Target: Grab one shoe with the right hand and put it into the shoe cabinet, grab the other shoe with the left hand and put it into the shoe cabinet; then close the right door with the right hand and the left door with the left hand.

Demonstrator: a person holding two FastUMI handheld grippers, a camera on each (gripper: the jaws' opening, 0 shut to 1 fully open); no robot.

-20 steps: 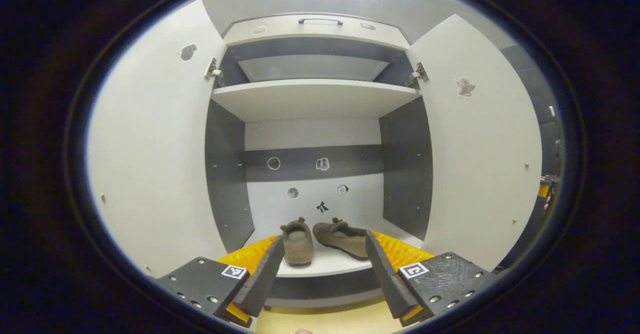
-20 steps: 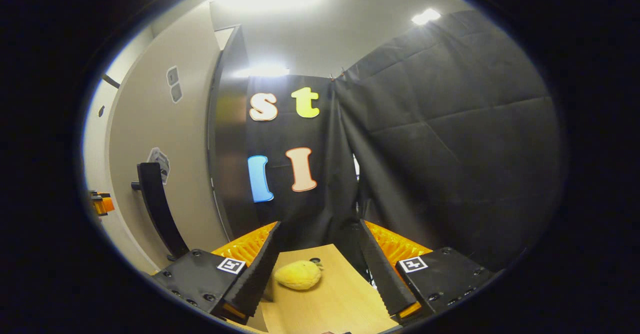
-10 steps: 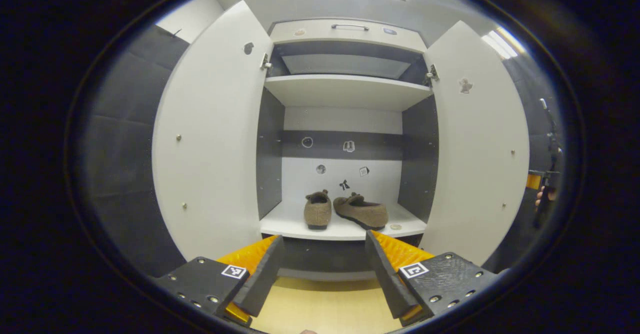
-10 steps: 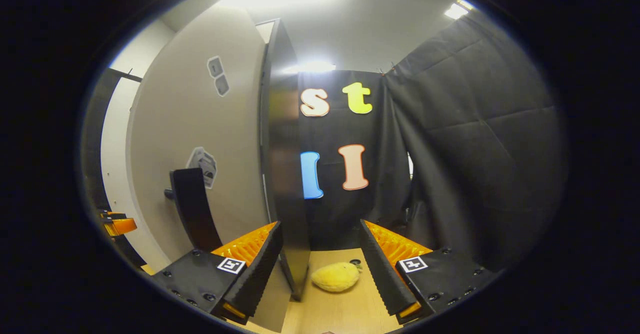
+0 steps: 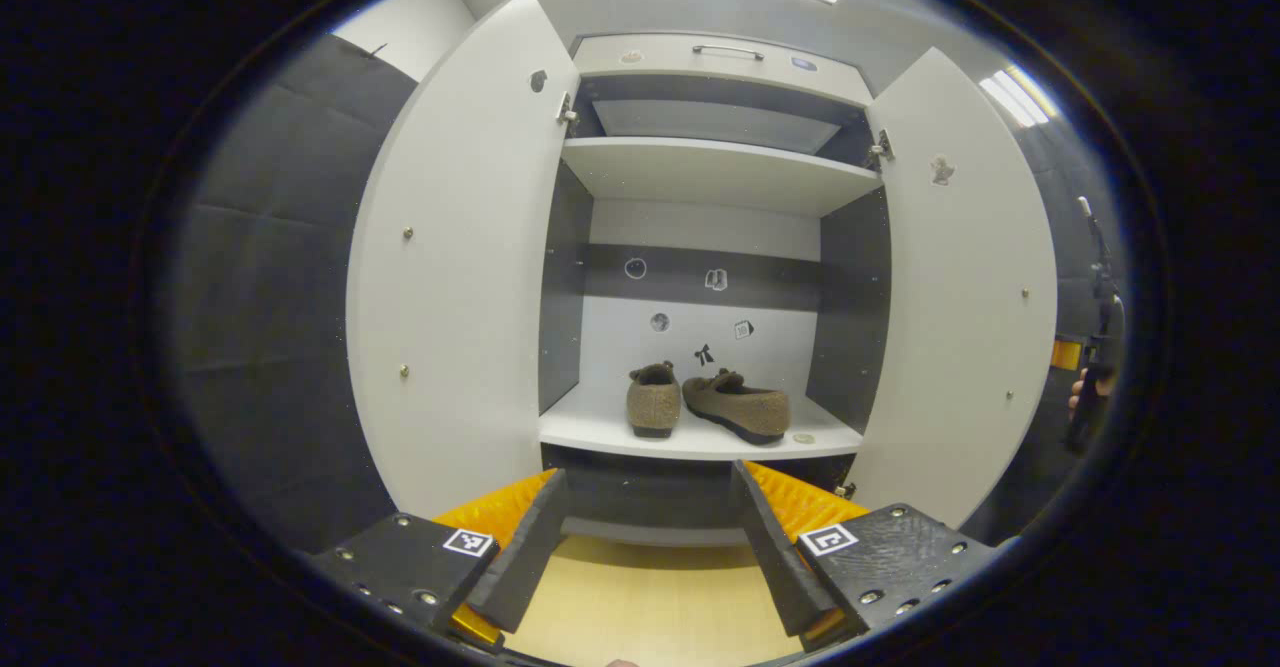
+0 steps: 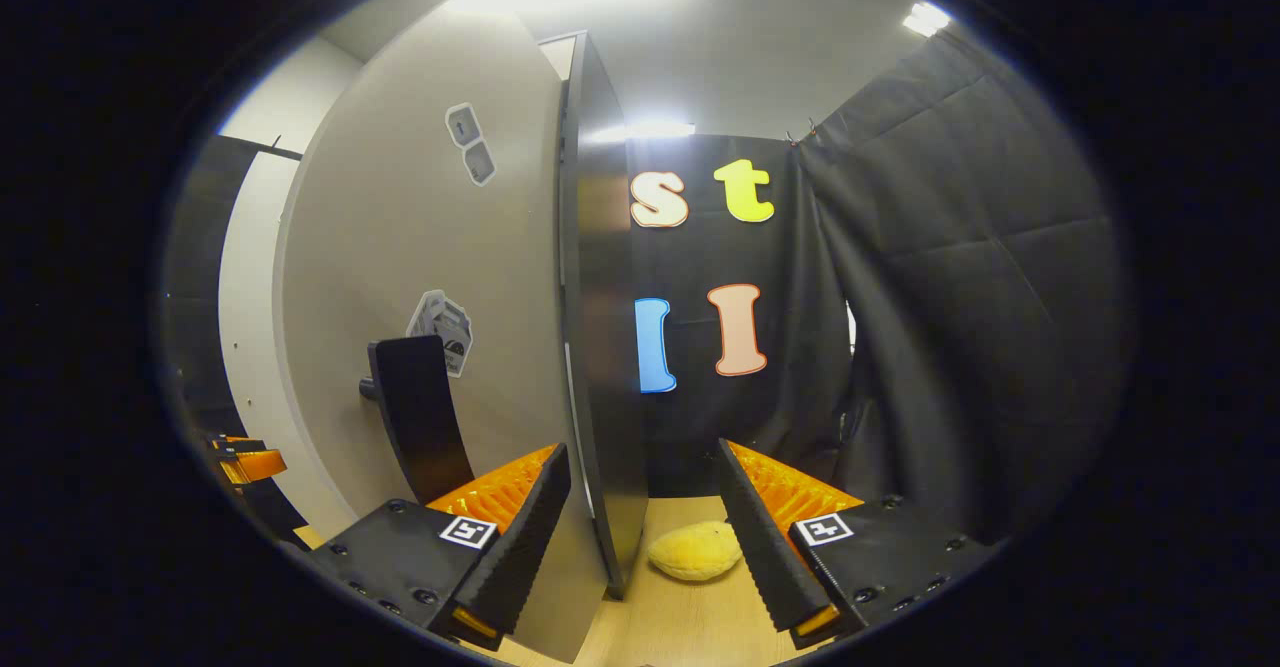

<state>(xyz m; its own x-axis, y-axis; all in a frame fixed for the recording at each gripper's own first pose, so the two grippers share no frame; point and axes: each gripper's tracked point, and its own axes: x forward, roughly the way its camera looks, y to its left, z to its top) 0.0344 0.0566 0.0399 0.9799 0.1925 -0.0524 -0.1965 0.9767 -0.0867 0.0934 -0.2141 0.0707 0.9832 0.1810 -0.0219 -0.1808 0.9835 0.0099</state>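
Brown shoes (image 5: 708,406) are both sitting side by side on the lower shelf (image 5: 690,440) of the shoe cabinet (image 5: 715,142), so the placing half looks done. What's left, as I read it: both doors.

Left door (image 5: 462,257) and right door (image 5: 960,277) are both standing wide open in the left gripper view. Left hand-held gripper (image 5: 648,537) is hanging in front of the cabinet, well apart from it, fingers spread wide, holding nothing, wood floor (image 5: 650,612) showing between them.

Right hand-held gripper (image 6: 640,537) is also spread wide and empty, sitting right at the free edge of the right door (image 6: 600,347); that edge is running up between its fingers. Black handle (image 6: 418,417) on the door face is just to the left of its left finger. Can't tell whether a finger is touching the door.

Yellow soft thing (image 6: 697,551) is lying on the floor (image 6: 690,617) just beyond the door edge, looks outside the closing swing.

Judgement: right door push is the step in hand, then left door with the left hand-held gripper.
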